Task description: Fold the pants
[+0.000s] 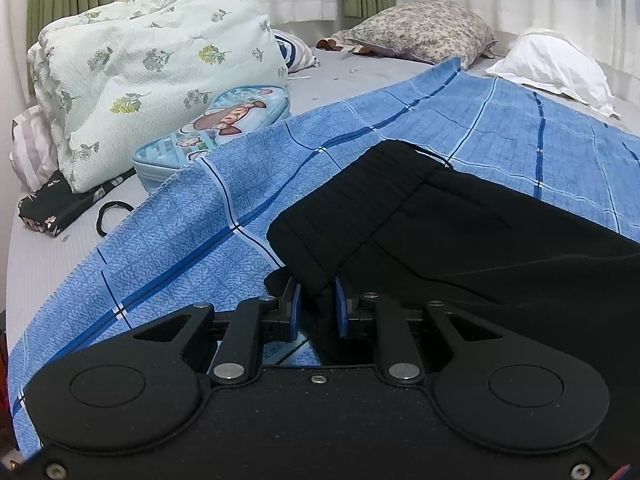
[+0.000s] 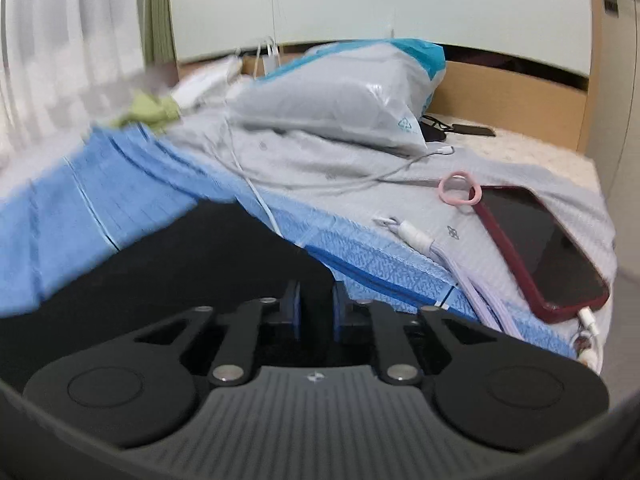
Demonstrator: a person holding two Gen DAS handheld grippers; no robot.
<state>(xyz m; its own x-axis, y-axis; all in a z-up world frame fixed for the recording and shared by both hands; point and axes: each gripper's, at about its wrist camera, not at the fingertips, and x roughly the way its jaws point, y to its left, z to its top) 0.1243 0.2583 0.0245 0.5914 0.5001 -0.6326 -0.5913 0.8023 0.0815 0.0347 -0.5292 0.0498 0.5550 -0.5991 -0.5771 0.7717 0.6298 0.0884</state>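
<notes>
One pair of black pants (image 1: 460,232) lies on a blue checked sheet (image 1: 192,232) on the bed, waistband pointing away toward two pillows. The left gripper (image 1: 318,304) pinches a fold; the right gripper (image 2: 316,308) is nearly closed on black fabric.

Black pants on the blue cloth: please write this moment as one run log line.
stage: fold in progress | black pants: on blue checked cloth | left gripper: shut on waistband corner | right gripper: fingers close together over the pants, grip unclear
</notes>
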